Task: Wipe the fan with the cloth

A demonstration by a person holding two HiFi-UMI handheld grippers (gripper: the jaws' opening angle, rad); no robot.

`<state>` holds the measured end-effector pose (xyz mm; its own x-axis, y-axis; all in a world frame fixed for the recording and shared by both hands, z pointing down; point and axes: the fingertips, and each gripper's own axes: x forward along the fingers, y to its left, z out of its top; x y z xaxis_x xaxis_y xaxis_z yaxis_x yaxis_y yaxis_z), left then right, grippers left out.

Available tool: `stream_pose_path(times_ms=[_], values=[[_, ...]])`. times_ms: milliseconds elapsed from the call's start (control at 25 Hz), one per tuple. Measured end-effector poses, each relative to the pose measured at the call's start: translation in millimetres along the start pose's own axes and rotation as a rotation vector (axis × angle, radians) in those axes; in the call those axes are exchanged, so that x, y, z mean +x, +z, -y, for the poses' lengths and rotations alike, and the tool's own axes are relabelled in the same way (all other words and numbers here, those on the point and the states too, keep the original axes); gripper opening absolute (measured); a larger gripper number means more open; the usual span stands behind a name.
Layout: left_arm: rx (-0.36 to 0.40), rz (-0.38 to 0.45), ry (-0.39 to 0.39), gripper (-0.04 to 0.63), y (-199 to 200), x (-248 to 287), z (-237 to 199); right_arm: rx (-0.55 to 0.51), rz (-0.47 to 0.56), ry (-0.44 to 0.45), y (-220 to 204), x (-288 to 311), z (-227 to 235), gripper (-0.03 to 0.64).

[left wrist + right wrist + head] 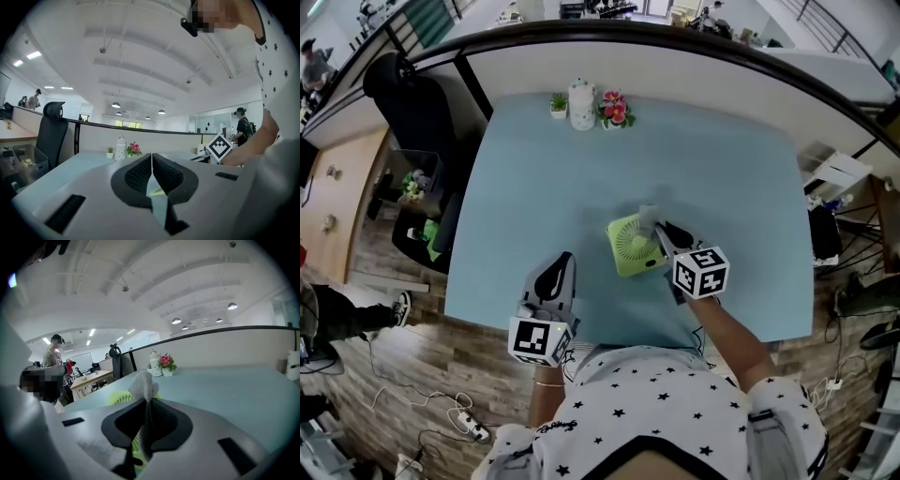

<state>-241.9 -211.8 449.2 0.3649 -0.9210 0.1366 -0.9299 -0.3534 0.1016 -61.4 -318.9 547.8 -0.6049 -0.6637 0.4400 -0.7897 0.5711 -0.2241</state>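
A small lime-green fan (634, 246) lies flat on the light blue table (722, 178), grille up. My right gripper (664, 232) is shut on a grey cloth (648, 220), which hangs over the fan's right side. In the right gripper view the cloth (143, 385) sticks up between the pads, with the fan (121, 398) just behind and below. My left gripper (556, 277) rests near the table's front edge, left of the fan, jaws closed on nothing. A sliver of the fan (157, 191) shows past its pads.
A white jar (581, 104), a small green plant (558, 103) and pink flowers (615, 110) stand at the table's far edge. A black office chair (411, 103) sits off the left side. A low partition runs behind the table.
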Motion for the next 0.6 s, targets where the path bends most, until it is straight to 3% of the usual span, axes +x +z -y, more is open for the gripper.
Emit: stream_pose_path(times_ms=[280,600], values=[[0.007,-0.009,-0.018,0.032,-0.8,0.4,4.4,0.04,0.009,-0.064,-8.1,-7.7,25.1,0.032],[0.013,-0.003,-0.011,0.032,0.5,-5.9,1.5,0.062,0.043,-0.043,-1.7,-11.4,14.5,0.032]])
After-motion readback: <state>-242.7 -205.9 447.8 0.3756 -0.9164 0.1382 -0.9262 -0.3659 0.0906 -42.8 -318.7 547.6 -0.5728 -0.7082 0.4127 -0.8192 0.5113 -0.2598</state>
